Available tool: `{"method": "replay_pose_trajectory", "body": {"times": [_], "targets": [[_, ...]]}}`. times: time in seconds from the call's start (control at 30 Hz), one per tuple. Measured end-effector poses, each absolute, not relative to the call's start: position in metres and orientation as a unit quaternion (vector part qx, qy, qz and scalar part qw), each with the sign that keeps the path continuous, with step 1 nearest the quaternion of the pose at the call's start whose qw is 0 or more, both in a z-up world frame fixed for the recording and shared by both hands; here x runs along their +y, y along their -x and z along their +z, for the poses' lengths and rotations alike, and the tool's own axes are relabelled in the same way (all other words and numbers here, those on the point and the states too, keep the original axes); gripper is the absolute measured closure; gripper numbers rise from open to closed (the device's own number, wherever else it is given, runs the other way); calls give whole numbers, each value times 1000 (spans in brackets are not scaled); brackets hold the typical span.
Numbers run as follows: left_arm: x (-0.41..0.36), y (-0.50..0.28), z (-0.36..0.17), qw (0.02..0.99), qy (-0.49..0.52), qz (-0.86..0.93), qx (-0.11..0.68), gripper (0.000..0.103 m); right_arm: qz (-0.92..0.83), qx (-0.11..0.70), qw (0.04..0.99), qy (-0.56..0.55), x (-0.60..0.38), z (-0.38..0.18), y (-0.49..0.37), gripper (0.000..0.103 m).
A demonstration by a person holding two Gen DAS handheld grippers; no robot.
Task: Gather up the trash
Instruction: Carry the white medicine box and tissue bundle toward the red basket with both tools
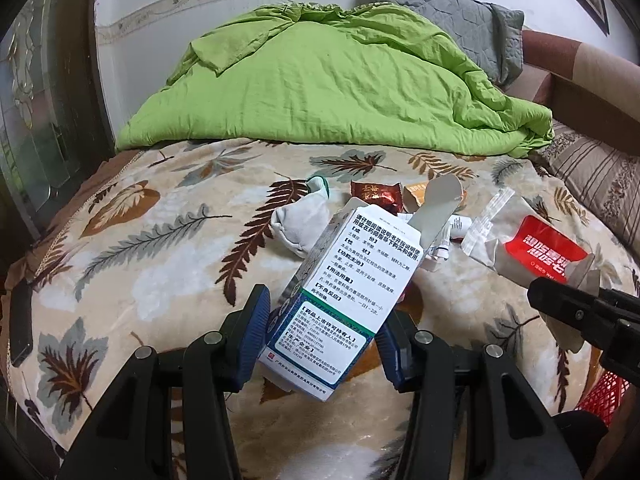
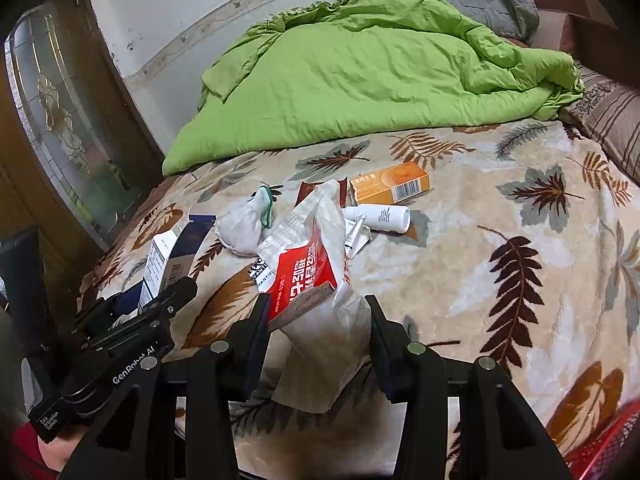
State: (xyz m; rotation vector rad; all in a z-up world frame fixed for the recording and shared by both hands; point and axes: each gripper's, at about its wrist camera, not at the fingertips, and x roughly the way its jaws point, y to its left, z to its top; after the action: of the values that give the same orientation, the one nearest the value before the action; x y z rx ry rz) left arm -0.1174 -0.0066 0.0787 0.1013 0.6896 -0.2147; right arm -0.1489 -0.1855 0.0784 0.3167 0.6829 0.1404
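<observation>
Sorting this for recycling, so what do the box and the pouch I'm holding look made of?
Box in the left gripper: thin printed cardboard, slightly glossy; its open flap holds crisp folds. Pouch in the right gripper: probably flexible plastic film, crinkled, with a glossy red label.

Soft, even daylight fills both views, with only weak shadows. The fisheye bends the edges strongly, corners at 10 and 2 o'clock go black, focus stays sharp.
</observation>
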Motion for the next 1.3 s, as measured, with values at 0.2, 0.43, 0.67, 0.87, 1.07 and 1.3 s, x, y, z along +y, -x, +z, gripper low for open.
{"method": "replay_pose_trajectory", "body": {"times": [0.2, 0.43, 0.67, 0.87, 1.07, 1.3], "targets": [[-6, 116, 77, 932, -48, -109, 343, 54, 69, 334, 927, -158, -187, 76, 148, 54], [-7, 114, 76, 931, -47, -111, 345, 54, 70, 336, 926, -159, -188, 75, 148, 54], [-7, 115, 76, 931, -48, -111, 345, 54, 70, 335, 926, -160, -189, 75, 148, 54], [-9, 115, 74, 930, -50, -112, 346, 54, 70, 335, 926, -158, -188, 75, 147, 54], [-11, 116, 74, 930, -52, -113, 347, 54, 67, 332, 926, -164, -189, 75, 149, 54], [-17, 119, 74, 925, -58, -125, 354, 54, 64, 335, 922, -185, -196, 76, 154, 54]]}}
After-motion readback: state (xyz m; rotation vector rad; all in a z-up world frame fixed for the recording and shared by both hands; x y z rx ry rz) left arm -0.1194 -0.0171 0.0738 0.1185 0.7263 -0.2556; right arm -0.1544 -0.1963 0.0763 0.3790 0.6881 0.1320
